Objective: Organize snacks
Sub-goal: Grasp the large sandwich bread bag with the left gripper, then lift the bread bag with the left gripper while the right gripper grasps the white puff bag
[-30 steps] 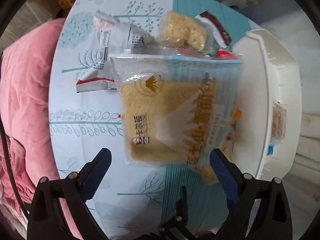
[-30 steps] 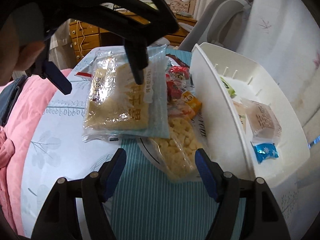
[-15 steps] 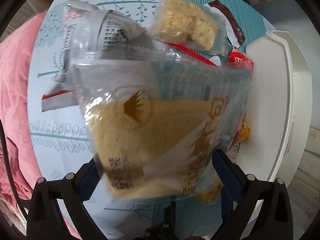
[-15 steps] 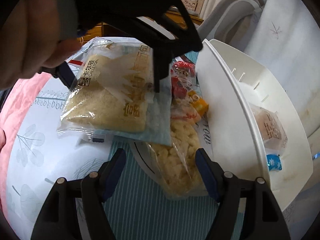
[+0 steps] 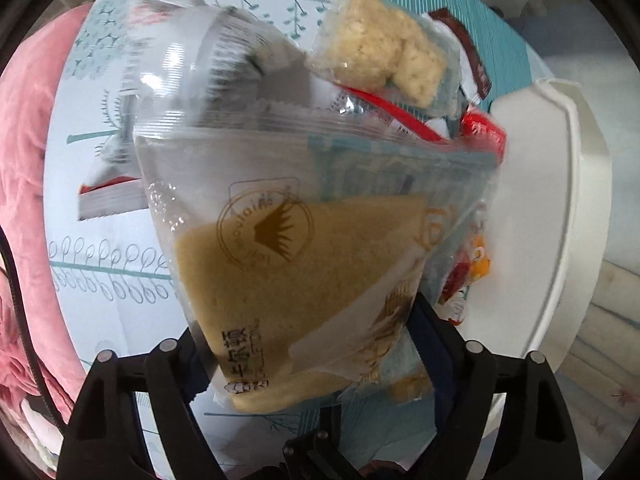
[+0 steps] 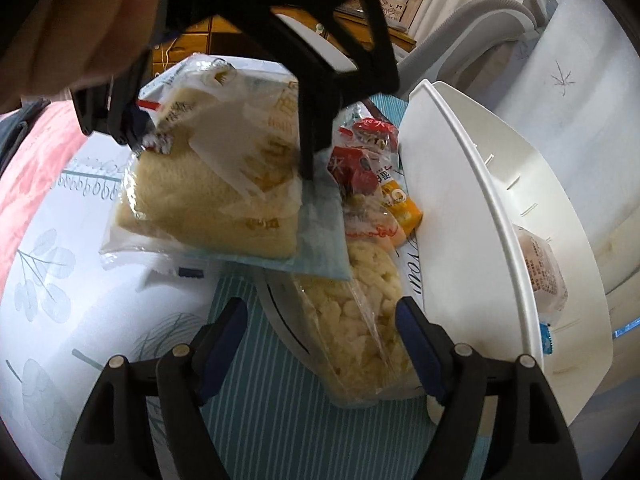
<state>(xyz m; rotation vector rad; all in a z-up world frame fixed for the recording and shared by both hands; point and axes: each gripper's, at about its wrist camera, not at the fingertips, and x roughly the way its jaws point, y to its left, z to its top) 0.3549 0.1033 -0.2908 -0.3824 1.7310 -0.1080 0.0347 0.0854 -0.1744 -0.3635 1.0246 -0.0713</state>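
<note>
A clear packet of yellow sliced bread point(image 5: 304, 272) fills the left wrist view, tilted and lifted off the tablecloth. My left gripper point(image 5: 312, 340) is closing on it, a finger against each side. From the right wrist view the same packet point(image 6: 208, 196) hangs in the left gripper point(image 6: 222, 152), with a hand above it. My right gripper point(image 6: 322, 308) has its jaws opening, low over a clear bag of puffed snacks point(image 6: 352, 320) that lies between the fingers untouched. A white basket point(image 6: 480, 216) stands at the right.
Loose snacks lie by the basket: a rice-cake pack point(image 5: 380, 48), a grey-white packet point(image 5: 224, 60), red packets point(image 6: 360, 160) and an orange one point(image 6: 404, 204). A wrapped cake point(image 6: 540, 276) sits inside the basket. Pink cloth point(image 5: 24, 160) borders the table on the left.
The left gripper came down around the bread packet and closed on its sides; the packet now tilts and is off the table. The right gripper sank slightly toward the puffed snack bag.
</note>
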